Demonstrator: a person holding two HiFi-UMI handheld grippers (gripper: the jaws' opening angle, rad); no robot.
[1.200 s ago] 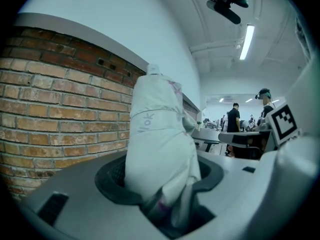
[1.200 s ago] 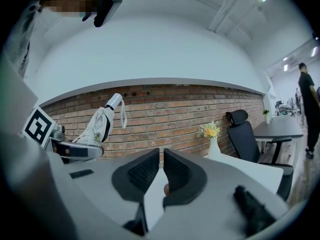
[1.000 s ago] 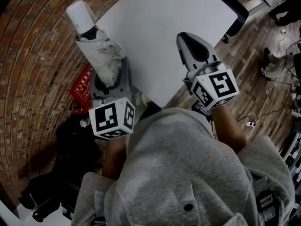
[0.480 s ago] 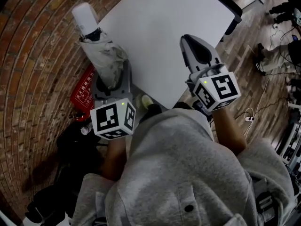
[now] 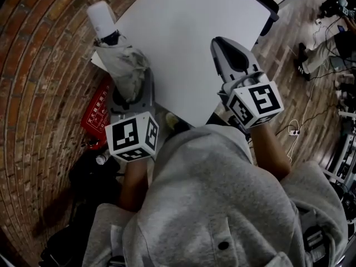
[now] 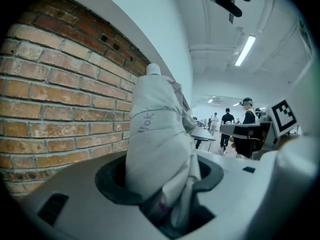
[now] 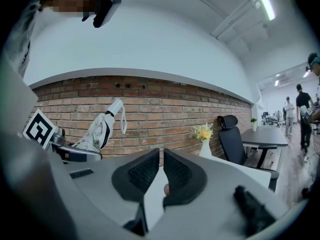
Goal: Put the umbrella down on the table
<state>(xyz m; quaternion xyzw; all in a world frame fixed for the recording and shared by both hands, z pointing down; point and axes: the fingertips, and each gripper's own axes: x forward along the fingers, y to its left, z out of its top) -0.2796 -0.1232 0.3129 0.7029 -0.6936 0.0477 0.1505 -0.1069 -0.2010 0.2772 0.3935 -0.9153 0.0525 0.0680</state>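
A folded pale grey umbrella point(image 5: 129, 65) with a white handle point(image 5: 103, 20) stands tilted upward in my left gripper point(image 5: 132, 92), which is shut on its lower part. It hangs beside the left corner of the white table point(image 5: 189, 32), next to the brick wall. In the left gripper view the umbrella point(image 6: 159, 134) fills the space between the dark pads of the left gripper point(image 6: 161, 178). My right gripper point(image 5: 221, 44) is over the table's near right edge, shut and empty. The right gripper view shows its pads point(image 7: 145, 171) almost touching and the umbrella point(image 7: 100, 129) off to the left.
A red sign point(image 5: 97, 113) and black bags point(image 5: 92, 174) lie on the floor below the left gripper. A vase of flowers point(image 7: 203, 134) and a black office chair point(image 7: 230, 136) are at the table's far side. Cables point(image 5: 295, 138) lie on the floor at right; people stand far off.
The left gripper has drifted a little and sunk slightly with the umbrella still clamped in it. The right gripper has stayed over the table's edge.
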